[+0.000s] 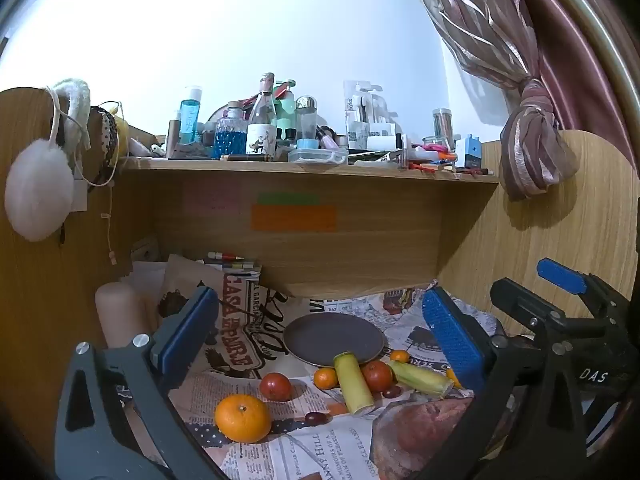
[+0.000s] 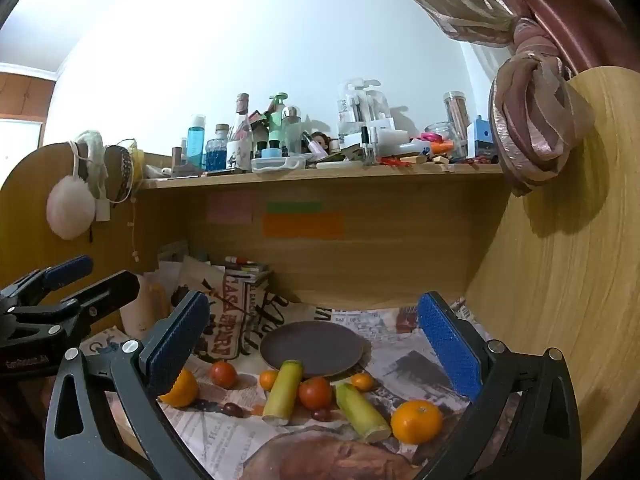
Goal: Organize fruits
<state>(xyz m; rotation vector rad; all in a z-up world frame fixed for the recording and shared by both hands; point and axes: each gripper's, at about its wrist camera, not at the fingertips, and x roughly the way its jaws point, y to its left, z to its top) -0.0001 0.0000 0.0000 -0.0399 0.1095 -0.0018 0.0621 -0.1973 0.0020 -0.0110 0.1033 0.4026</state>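
Left wrist view: left claw [image 1: 320, 332] gapes released above fruit [image 1: 276, 386] scattered lower centre beside the plate [image 1: 334, 338]. Right claw [image 2: 314, 336] likewise released over an orange [image 2: 416, 421], lower right.

The left dark-grey plastic gripper [image 1: 320, 332] has two broad arms with triangular cut-outs, round silver screws at the joints, and ribbed blue rubber pads [image 1: 454, 340] on its fingers. The right dark-grey gripper [image 2: 316, 340] is built alike; its black body, seen from the left wrist view, bears white letters "DAS".
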